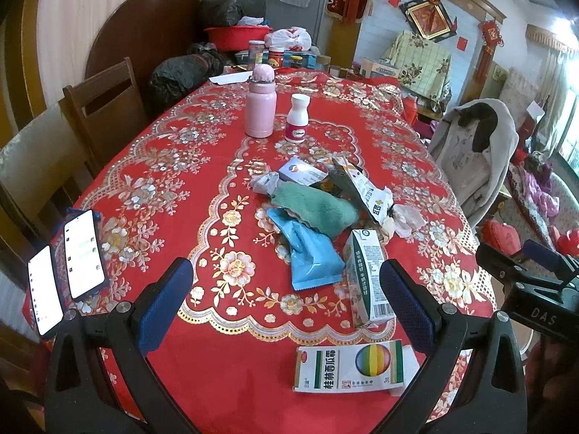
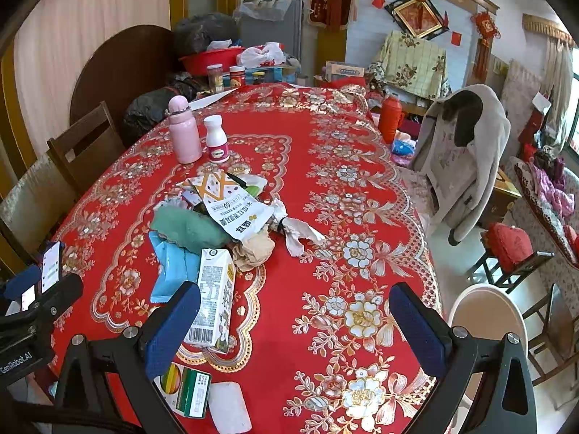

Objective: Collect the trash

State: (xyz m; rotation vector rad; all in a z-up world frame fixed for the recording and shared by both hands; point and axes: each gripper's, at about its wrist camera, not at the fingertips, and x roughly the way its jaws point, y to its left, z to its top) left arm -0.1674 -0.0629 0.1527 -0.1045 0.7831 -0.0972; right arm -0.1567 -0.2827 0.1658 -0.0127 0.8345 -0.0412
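A heap of trash lies mid-table on the red floral cloth (image 1: 173,166): a blue wrapper (image 1: 307,253), a green cloth (image 1: 318,209), a white snack bag (image 1: 365,188), crumpled paper (image 1: 401,220) and a small medicine box (image 1: 300,171). A green-white milk carton (image 1: 367,275) lies beside it, and a flat green-white medicine box (image 1: 349,365) lies at the near edge. My left gripper (image 1: 286,307) is open and empty, short of the heap. My right gripper (image 2: 295,329) is open and empty over bare cloth, with the carton (image 2: 213,300) by its left finger. The heap (image 2: 231,213) lies beyond.
A pink bottle (image 1: 260,105) and a white pill bottle (image 1: 298,117) stand behind the heap. Two lit phones (image 1: 83,253) lie at the table's left edge. Chairs (image 1: 105,108) stand left, a coat-draped chair (image 2: 466,159) and a white stool (image 2: 485,311) right. Clutter fills the far end.
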